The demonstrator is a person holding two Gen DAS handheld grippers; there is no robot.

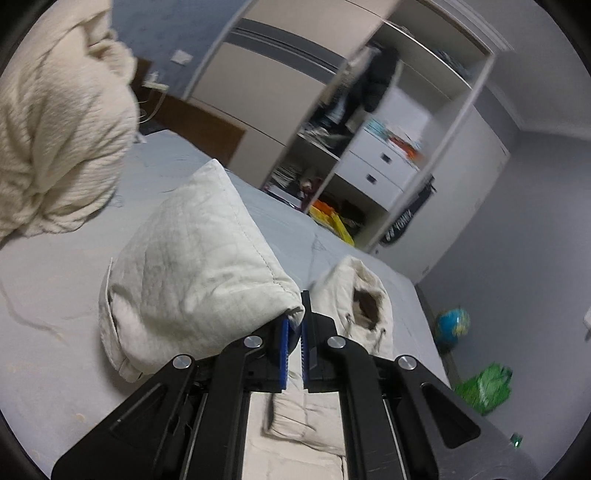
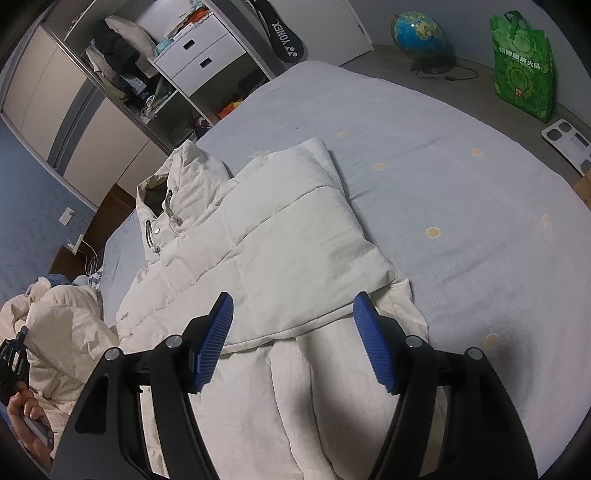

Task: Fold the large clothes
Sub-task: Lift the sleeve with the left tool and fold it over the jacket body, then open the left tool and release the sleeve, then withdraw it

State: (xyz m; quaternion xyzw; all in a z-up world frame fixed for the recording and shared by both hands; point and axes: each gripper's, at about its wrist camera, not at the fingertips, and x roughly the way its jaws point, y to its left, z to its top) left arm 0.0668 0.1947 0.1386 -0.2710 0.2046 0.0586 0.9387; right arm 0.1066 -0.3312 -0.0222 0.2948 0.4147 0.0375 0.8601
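Left gripper clamped on the cuff of the jacket's sleeve, lifted over the bed; right gripper spread, empty, above the padded jacket. Carry the sleeve across the body — lay it flat, edges aligned, before releasing.

left wrist view: close behind the left gripper, rolled, looking low across the bed toward the wardrobe. right wrist view: above the right gripper, angled steeply down. shared: white jacket, bed, wardrobe, globe, green bag.
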